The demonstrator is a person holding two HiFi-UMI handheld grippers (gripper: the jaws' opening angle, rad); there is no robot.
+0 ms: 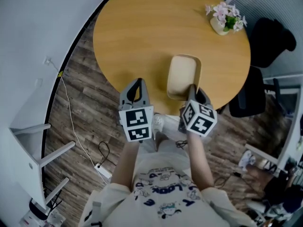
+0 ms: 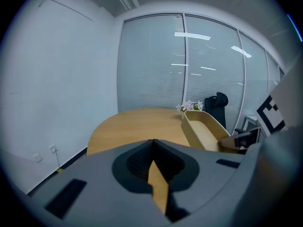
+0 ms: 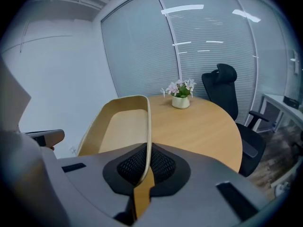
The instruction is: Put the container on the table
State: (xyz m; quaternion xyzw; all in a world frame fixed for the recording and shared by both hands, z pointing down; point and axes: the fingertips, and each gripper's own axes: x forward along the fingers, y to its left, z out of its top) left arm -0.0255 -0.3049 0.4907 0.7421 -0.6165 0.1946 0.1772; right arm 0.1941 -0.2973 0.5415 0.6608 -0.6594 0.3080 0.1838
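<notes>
A beige oval container (image 1: 183, 74) lies lengthwise over the near edge of the round wooden table (image 1: 142, 32). My right gripper (image 1: 193, 89) is shut on the container's near right rim; in the right gripper view the thin wall (image 3: 147, 126) runs straight into the jaws of the right gripper (image 3: 146, 152). I cannot tell whether the container's base touches the tabletop. My left gripper (image 1: 137, 82) hovers at the table edge, left of the container and apart from it, shut with nothing in it. In the left gripper view the left gripper (image 2: 152, 144) has the container (image 2: 203, 129) to its right.
A small pot of pink flowers (image 1: 225, 18) stands at the table's far right. A black office chair (image 1: 265, 46) sits past the right edge. White furniture (image 1: 28, 126) and a floor cable (image 1: 71, 112) are on the left. Glass walls lie beyond the table.
</notes>
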